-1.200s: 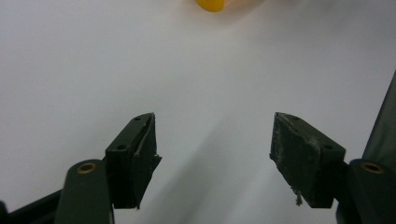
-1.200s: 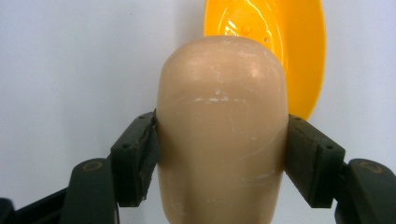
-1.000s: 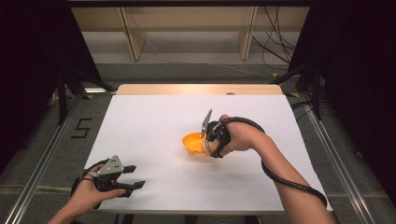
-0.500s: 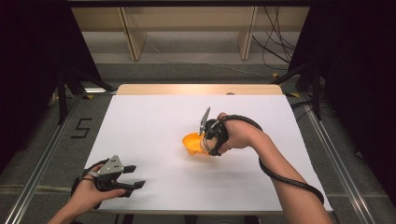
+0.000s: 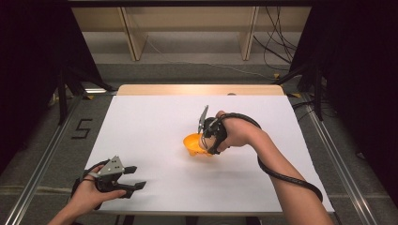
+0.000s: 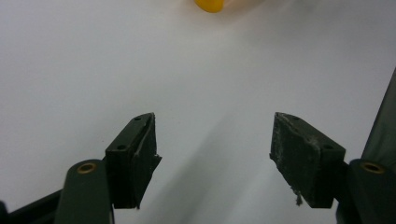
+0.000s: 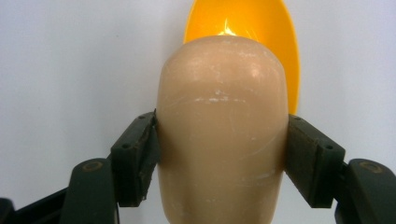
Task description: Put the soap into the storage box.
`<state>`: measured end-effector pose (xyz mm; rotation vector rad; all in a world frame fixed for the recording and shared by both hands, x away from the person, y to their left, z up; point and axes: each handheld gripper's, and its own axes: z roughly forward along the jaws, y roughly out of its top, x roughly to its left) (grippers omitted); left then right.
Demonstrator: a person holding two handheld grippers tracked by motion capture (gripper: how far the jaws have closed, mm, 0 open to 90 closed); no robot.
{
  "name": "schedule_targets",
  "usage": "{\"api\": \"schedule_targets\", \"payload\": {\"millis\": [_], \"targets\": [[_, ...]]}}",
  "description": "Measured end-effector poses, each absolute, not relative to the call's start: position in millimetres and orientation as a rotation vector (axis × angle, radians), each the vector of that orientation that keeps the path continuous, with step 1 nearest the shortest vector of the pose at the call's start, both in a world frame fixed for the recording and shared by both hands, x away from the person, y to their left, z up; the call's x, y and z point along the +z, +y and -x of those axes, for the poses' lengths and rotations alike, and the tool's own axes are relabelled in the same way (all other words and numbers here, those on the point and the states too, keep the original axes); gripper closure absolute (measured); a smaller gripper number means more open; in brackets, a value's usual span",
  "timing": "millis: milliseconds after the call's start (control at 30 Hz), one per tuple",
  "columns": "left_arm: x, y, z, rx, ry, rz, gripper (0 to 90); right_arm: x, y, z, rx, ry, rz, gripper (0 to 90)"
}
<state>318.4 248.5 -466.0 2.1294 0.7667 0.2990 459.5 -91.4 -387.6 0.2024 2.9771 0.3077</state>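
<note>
The right gripper (image 7: 219,149) is clenched on a beige rounded object (image 7: 220,130), its two pads pressing on both sides of it, and it holds this object over an orange bowl (image 5: 193,143) that stands near the middle of the white table (image 5: 155,126). The left gripper (image 5: 133,177) rests near the front left edge of the table, well apart from the bowl, with its jaws released and nothing between them
</note>
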Motion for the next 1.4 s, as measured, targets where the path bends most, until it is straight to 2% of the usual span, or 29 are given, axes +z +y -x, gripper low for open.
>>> {"api": "schedule_targets", "payload": {"millis": [1400], "targets": [[-465, 249, -318, 0.302, 0.765, -2.120, 31.4, -385, -66, -476, 0.344, 2.956, -0.114, 33.8]]}}
